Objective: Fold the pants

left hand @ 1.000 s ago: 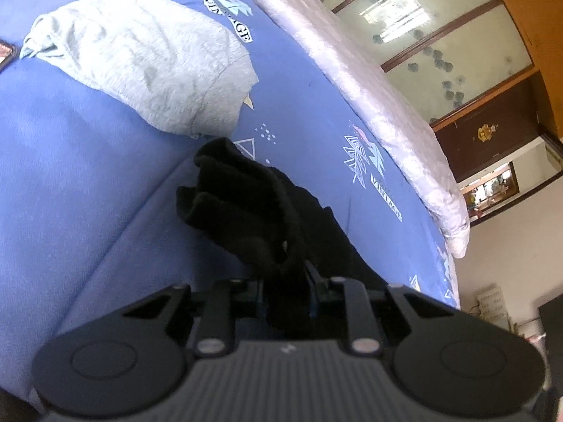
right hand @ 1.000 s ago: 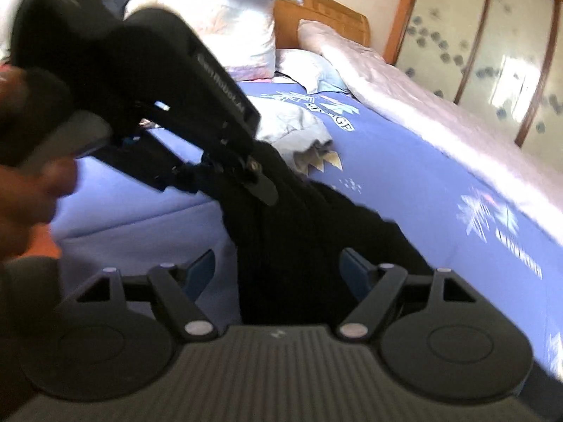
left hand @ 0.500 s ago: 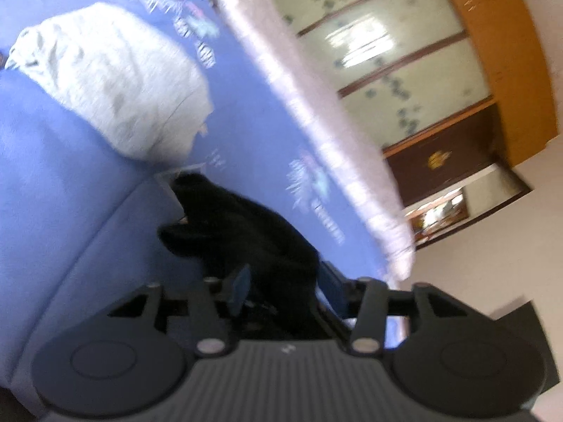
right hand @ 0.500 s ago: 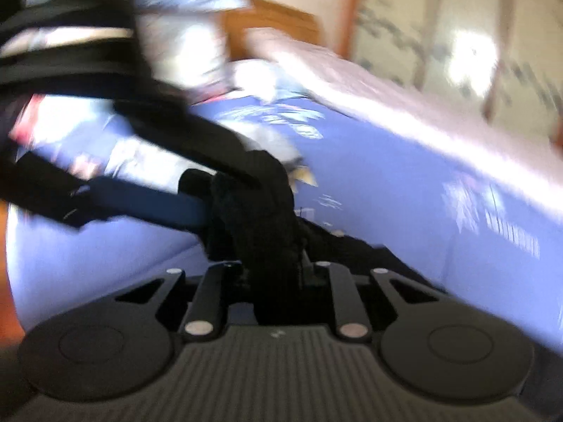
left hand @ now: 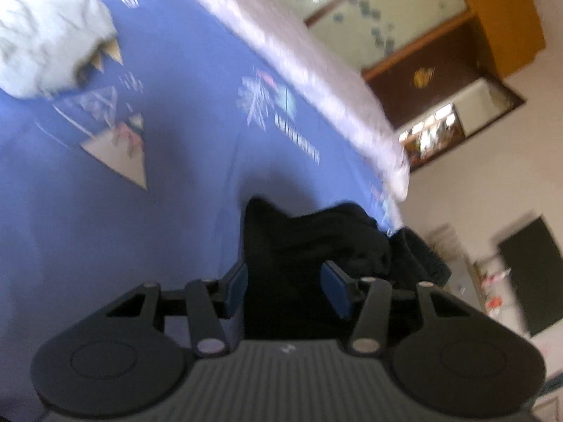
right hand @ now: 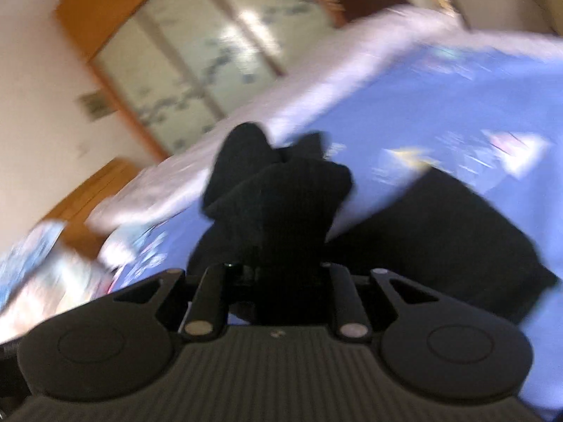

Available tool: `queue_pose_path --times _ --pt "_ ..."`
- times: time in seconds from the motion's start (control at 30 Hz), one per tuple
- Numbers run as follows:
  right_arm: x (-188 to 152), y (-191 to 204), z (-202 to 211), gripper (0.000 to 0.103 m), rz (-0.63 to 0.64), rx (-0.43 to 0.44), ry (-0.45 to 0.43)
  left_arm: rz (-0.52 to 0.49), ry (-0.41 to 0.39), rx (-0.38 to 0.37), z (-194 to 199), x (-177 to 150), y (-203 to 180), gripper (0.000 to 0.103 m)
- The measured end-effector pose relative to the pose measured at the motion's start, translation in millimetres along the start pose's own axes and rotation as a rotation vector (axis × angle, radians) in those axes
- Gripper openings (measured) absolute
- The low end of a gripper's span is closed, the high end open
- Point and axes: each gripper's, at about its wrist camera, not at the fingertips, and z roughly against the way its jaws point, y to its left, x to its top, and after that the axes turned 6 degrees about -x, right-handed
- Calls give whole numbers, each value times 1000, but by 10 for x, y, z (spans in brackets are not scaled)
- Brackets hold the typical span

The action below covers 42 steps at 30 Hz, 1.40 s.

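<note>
The black pants (left hand: 309, 242) lie bunched on the blue bedsheet (left hand: 183, 161). My left gripper (left hand: 285, 292) is open, its blue pads (left hand: 236, 290) standing on either side of the black cloth. In the right wrist view my right gripper (right hand: 278, 277) is shut on a bunch of the black pants (right hand: 278, 197), which rises in front of it; more of the cloth (right hand: 440, 232) trails off to the right over the sheet. Both views are blurred by motion.
A light grey garment (left hand: 45, 45) lies on the sheet at the far left. A pale quilt (left hand: 299, 59) runs along the bed's far side. Wardrobe doors (right hand: 197, 63) and a wooden headboard (right hand: 95, 190) stand behind the bed.
My left gripper has opened and let go of the pants. My right gripper has shut on them. Both have swung fast toward the foot of the bed.
</note>
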Motion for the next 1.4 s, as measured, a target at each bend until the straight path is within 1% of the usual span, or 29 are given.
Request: queue_pose_path --times 0.03,0.1,0.13,0.17,0.2,0.27,0.33,0.4,0.43,0.47,0.5,0.57,0.6,0.63,0.67,0.73,0.77,0.83,0.87,0.93,0.97,1.03,1.07,1.17,1.2,1.27,1.3,1.37,1.4 --pt "-21 -180 -10 21 -46 -31 18 -7 25 19 -121 -49 -16 47" --pt "-85 -508 -113 24 -137 -103 97 -21 90 52 -362 -188 -55 47" --pt "-143 -611 -152 24 -178 -117 137 -30 117 62 -438 -256 -51 47" --pt "-187 -696 -186 28 -227 -94 166 -44 145 76 -526 -324 -59 48" --pt "-216 -752 -164 33 -261 -66 172 -60 170 91 -595 -402 -69 48" --pt "-215 -762 -115 39 -262 -49 157 -78 213 117 -715 -518 -68 51" --pt "-147 -677 -131 40 -249 -47 135 -80 245 133 -785 -607 -60 50" --pt "-95 -642 -143 40 -266 -18 121 -91 275 153 -839 -668 -44 45" --pt "-61 -634 -120 40 -268 -10 109 -102 287 167 -861 -695 -36 34" --pt "-60 -588 -133 31 -249 -10 93 -119 292 181 -872 -720 -25 31" --pt "-68 -500 -111 28 -191 -10 61 -134 289 181 -864 -726 -29 31" --pt "-62 -269 -46 28 17 4 -19 -147 286 178 -836 -749 -21 30" --pt "-71 -188 -20 28 95 23 -48 -151 286 180 -823 -757 -27 30" --pt "-93 -166 -28 28 150 17 -54 -153 286 183 -817 -765 -26 30" --pt "-107 -198 -96 31 176 -40 -36 -158 286 185 -812 -778 -34 30" --pt "-131 -423 -300 41 132 -212 51 -177 291 193 -809 -770 -57 31" --pt "-133 -572 -334 48 73 -253 77 -186 293 194 -803 -770 -69 32" --pt "-100 -823 -182 50 -55 -212 28 -205 293 196 -783 -789 -72 33" --pt "-56 -862 -82 51 -60 -232 -9 -209 291 195 -780 -790 -71 33" --pt "66 -860 96 52 -15 -315 -105 -208 290 192 -788 -799 -69 33" --pt "127 -853 144 52 -3 -324 -133 -209 291 191 -814 -795 -91 33" --pt "272 -773 192 52 50 -290 -171 -216 290 190 -806 -797 -86 33" --pt "348 -681 178 52 105 -271 -177 -218 289 190 -805 -794 -86 34" --pt "495 -395 -76 51 270 -224 -130 -223 288 195 -894 -822 -155 34" --pt "528 -344 -225 50 307 -234 -92 -227 288 197 -917 -825 -170 34" --pt "586 -344 -591 51 325 -264 -10 -230 289 200 -925 -835 -185 34" --pt "564 -388 -710 45 317 -253 43 -232 290 202 -934 -834 -191 34" --pt "556 -469 -1006 17 292 -257 165 -238 293 207 -946 -840 -211 34" --pt "568 -461 -1038 11 289 -257 159 -245 295 209 -948 -842 -227 34"
